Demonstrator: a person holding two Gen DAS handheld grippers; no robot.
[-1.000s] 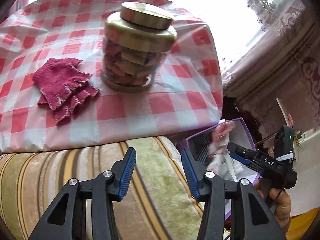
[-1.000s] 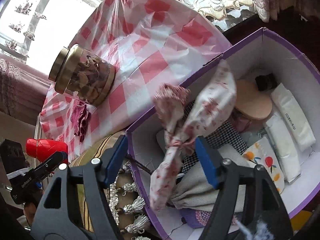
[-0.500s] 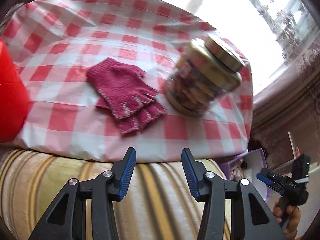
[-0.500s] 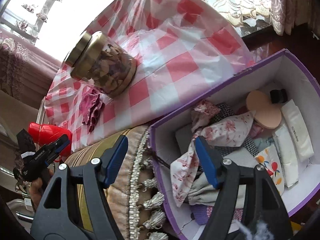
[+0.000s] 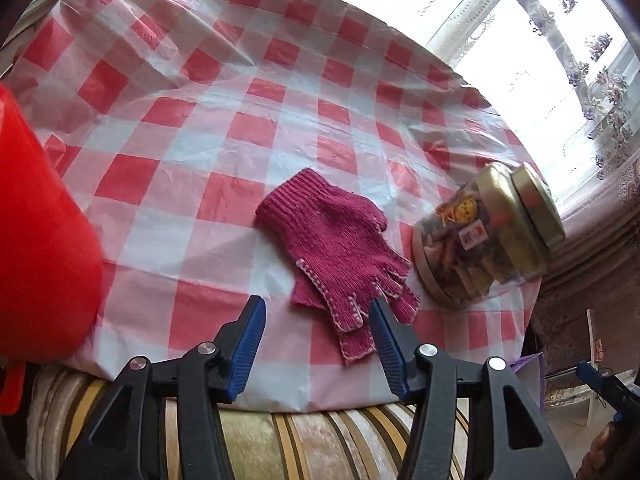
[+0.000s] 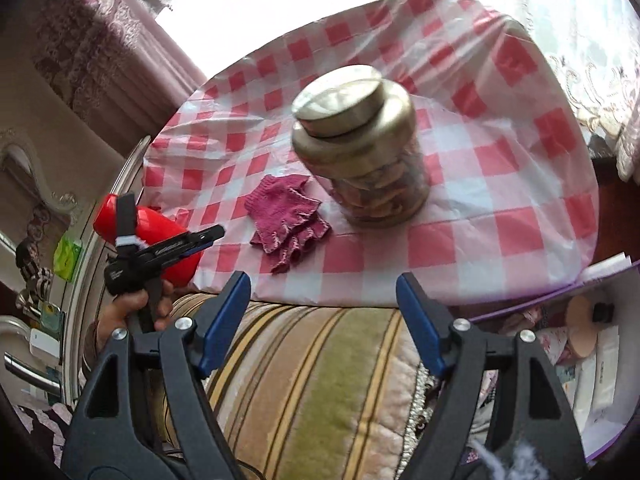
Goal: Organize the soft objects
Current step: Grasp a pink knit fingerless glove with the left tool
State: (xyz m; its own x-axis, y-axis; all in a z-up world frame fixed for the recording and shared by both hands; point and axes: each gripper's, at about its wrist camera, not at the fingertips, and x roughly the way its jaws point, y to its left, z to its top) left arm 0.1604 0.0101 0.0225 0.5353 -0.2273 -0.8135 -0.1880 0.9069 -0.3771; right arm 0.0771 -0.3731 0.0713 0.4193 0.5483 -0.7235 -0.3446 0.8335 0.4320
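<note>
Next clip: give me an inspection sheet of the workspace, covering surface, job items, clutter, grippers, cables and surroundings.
Surface: red-and-white checked tablecloth, wrinkled, behind a striped cushion.
Job's things: pink knitted gloves stacked on the cloth; purple box at right holding fabrics.
Clutter: glass jar with gold lid, upright beside the gloves; red object at the cloth's left edge.
Grippers: left gripper open, empty, fingertips near the glove fingers; right gripper open, empty, over the cushion.
Cables: nothing seen.
Surroundings: bright window with lace curtains.
</note>
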